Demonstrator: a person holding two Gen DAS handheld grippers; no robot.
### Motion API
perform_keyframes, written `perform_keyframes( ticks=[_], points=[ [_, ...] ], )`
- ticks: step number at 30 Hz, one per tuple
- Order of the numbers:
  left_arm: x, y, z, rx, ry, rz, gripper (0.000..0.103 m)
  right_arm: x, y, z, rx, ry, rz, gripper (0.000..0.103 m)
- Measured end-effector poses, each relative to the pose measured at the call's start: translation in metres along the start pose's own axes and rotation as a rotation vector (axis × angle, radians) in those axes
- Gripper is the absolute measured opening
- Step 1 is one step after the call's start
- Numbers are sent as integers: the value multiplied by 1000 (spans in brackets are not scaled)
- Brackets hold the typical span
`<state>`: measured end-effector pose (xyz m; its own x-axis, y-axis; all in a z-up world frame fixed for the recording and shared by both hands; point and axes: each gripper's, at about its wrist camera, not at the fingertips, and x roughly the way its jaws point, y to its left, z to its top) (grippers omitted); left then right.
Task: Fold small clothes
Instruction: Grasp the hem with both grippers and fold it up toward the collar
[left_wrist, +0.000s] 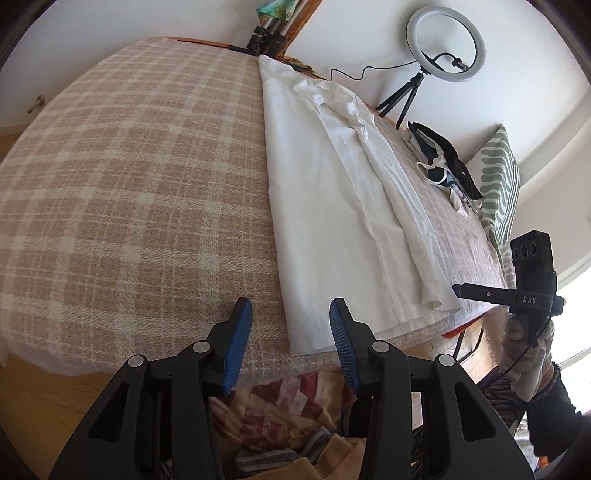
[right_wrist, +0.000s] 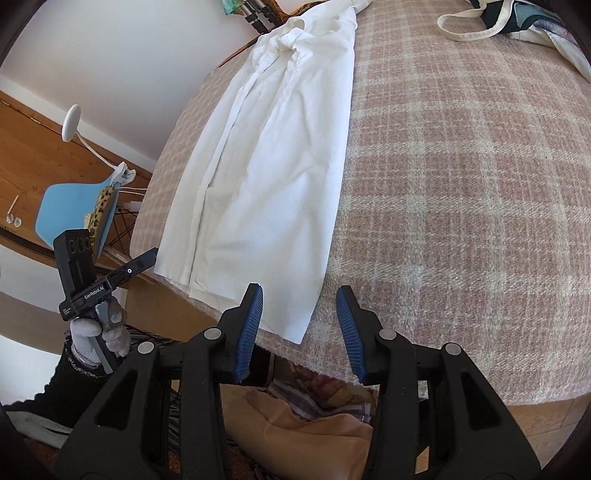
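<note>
A white shirt (left_wrist: 332, 192) lies lengthwise on the pink plaid blanket (left_wrist: 129, 177), folded into a long narrow strip, collar at the far end and hem at the near edge. It also shows in the right wrist view (right_wrist: 277, 155). My left gripper (left_wrist: 291, 332) is open and empty, just short of the hem's left corner. My right gripper (right_wrist: 300, 325) is open and empty, at the hem's right corner. Each gripper shows in the other's view: the right gripper (left_wrist: 458, 288) and the left gripper (right_wrist: 153, 254) both hover by the hem's outer corners.
A pile of dark and white clothes and a tote bag (left_wrist: 443, 162) lies at the blanket's far right. A ring light (left_wrist: 445, 44) on a tripod stands behind. A green patterned pillow (left_wrist: 496, 184) and a blue chair (right_wrist: 77, 206) flank the bed. Colourful fabrics (left_wrist: 288, 417) lie below the near edge.
</note>
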<state>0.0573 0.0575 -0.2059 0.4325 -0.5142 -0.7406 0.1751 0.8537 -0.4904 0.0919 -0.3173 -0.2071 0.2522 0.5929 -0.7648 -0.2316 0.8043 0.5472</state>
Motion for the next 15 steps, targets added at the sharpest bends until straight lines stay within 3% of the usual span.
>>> perform_keyframes(
  ticks=[7, 8, 10, 11, 12, 15],
  points=[
    [5, -5, 0, -10, 26, -47, 38, 4, -14, -8, 84, -4, 162, 44],
    [7, -5, 1, -10, 32, -47, 27, 6, -14, -8, 84, -7, 172, 43],
    [12, -2, 3, -31, 52, -59, 8, 8, -9, -10, 68, -10, 160, 30],
    [13, 0, 4, -41, 48, -63, 7, 11, -7, -9, 62, -8, 147, 24],
    [13, 1, 4, -49, 48, -72, 6, 16, -4, -7, 63, -2, 140, 11],
    [7, 1, 4, -60, 20, -83, 4, 20, -1, -9, 65, -3, 132, 6]
  ],
)
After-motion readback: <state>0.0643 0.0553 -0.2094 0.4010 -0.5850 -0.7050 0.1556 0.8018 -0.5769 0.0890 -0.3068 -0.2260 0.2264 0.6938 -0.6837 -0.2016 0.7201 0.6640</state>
